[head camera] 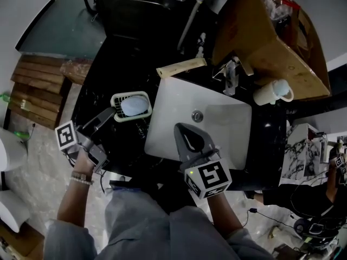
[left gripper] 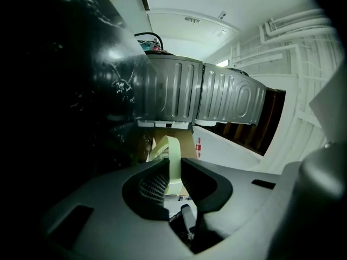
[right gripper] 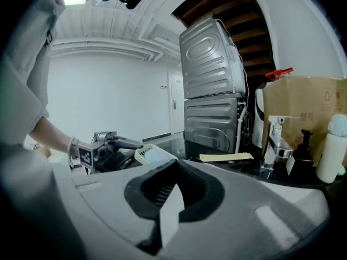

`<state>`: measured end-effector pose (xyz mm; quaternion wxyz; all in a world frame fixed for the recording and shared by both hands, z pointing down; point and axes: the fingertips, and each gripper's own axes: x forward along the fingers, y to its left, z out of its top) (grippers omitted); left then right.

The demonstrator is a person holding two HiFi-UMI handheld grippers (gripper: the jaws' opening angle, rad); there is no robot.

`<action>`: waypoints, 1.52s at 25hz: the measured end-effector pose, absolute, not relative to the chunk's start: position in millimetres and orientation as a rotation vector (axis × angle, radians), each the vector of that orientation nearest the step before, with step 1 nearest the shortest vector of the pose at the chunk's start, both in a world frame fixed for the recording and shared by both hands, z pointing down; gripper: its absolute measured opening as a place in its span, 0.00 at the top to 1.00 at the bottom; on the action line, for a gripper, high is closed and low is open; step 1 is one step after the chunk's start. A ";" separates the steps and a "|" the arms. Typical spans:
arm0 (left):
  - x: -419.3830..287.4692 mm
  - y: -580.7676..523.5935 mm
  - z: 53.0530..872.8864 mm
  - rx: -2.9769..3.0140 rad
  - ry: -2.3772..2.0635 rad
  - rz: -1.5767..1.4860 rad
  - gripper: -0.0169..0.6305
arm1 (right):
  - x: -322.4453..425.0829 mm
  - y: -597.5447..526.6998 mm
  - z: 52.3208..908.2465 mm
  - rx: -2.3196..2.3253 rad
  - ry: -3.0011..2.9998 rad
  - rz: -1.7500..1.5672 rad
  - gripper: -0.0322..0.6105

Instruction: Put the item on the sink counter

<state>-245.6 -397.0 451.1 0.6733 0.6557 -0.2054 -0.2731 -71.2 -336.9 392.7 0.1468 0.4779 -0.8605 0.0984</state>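
The left gripper (head camera: 110,114) pinches the thin rim of a pale green soap dish (head camera: 130,105). The dish is over the black counter (head camera: 102,83), just beside the white sink (head camera: 169,99). The right gripper (head camera: 188,138) hangs above the basin, its jaws pressed together on nothing. The dish looks like light, stiff plastic, probably slick when wet, so the rim is the sensible hold, kept level so its contents stay put.

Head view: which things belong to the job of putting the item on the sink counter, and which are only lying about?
Job in hand:
soap dish, its rim gripped by the left tool
sink counter

Lying about:
faucet
white mug
cardboard box
beige packet
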 end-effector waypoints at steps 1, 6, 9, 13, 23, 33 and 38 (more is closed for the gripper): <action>-245.9 -397.7 452.0 1.477 -0.463 -0.609 0.86 | -72.5 -337.1 400.6 1.350 -2.454 0.275 0.95; -244.8 -398.8 455.6 1.476 -0.469 -0.581 0.86 | -86.2 -344.9 422.8 1.228 -2.434 0.253 0.95; -243.4 -397.5 458.5 1.479 -0.474 -0.555 0.86 | -97.7 -351.9 431.3 1.163 -2.438 0.248 0.95; -241.3 -398.3 460.6 1.483 -0.471 -0.532 0.86 | -106.9 -357.9 448.1 1.120 -2.410 0.262 0.85; -241.3 -402.0 463.2 1.496 -0.467 -0.466 0.86 | -126.2 -366.8 482.5 0.993 -2.406 0.341 0.70; -243.5 -406.6 466.3 1.509 -0.521 -0.392 0.86 | -134.1 -372.3 493.9 0.966 -2.385 0.363 0.69; -242.8 -408.2 465.4 1.536 -0.542 -0.334 0.86 | -136.9 -374.9 501.0 0.966 -2.379 0.360 0.67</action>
